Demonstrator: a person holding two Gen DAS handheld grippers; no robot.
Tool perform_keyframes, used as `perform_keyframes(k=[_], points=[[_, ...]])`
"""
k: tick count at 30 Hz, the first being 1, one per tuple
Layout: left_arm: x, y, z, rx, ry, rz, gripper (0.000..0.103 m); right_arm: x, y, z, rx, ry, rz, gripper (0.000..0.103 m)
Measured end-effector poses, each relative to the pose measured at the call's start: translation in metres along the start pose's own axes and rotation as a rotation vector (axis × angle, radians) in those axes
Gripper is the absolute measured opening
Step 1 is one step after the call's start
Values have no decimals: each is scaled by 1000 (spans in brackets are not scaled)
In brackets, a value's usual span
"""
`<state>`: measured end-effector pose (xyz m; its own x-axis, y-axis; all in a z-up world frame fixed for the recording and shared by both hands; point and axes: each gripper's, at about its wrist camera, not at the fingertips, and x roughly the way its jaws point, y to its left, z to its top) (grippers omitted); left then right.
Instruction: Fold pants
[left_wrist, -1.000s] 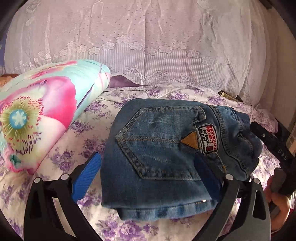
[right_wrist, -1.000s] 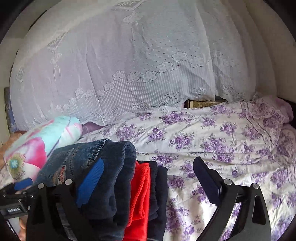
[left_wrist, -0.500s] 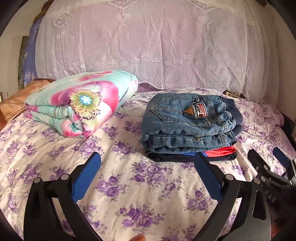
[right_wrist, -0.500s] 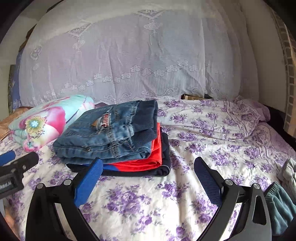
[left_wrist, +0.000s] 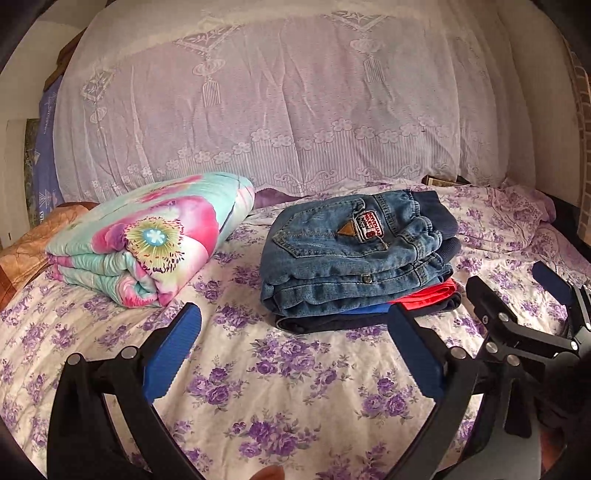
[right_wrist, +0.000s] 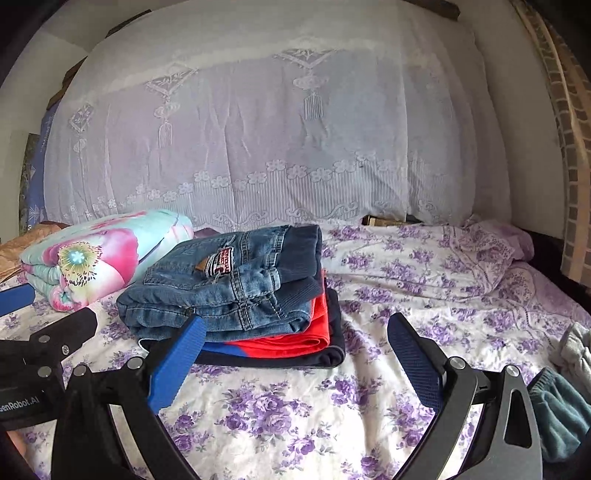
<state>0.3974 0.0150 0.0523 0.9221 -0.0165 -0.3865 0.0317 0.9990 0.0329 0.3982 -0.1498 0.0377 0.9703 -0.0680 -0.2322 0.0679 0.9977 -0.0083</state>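
Folded blue jeans (left_wrist: 354, 254) lie on top of a stack with a red garment (left_wrist: 430, 295) and a dark navy one (left_wrist: 332, 325) on the flowered bed. The stack also shows in the right wrist view (right_wrist: 229, 284). My left gripper (left_wrist: 293, 347) is open and empty, held back from the stack above the sheet. My right gripper (right_wrist: 295, 354) is open and empty, also short of the stack; it shows at the right of the left wrist view (left_wrist: 517, 291).
A folded flowered quilt (left_wrist: 147, 243) lies left of the stack. A lace-covered pile (left_wrist: 280, 110) stands behind. Unfolded grey and teal garments (right_wrist: 565, 398) lie at the bed's right. The purple-flowered sheet (left_wrist: 280, 387) spreads in front.
Both grippers have pulled back and away from the stack; one second ago they were right at the jeans. The jeans now rest on the pile, free.
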Motion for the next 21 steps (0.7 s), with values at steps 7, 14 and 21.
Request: perform_keyframes(k=[7,14,21], points=[[15,5,-5,-36,38,2,98,8,7,-4,-18,24,-2,99],[15,6,-6,-44,39,-4,98,4,7,-4,-16,8,-13,99],[12,3,-5,-36,23,-12,98,5,4,-4,-7,13,-13,99]])
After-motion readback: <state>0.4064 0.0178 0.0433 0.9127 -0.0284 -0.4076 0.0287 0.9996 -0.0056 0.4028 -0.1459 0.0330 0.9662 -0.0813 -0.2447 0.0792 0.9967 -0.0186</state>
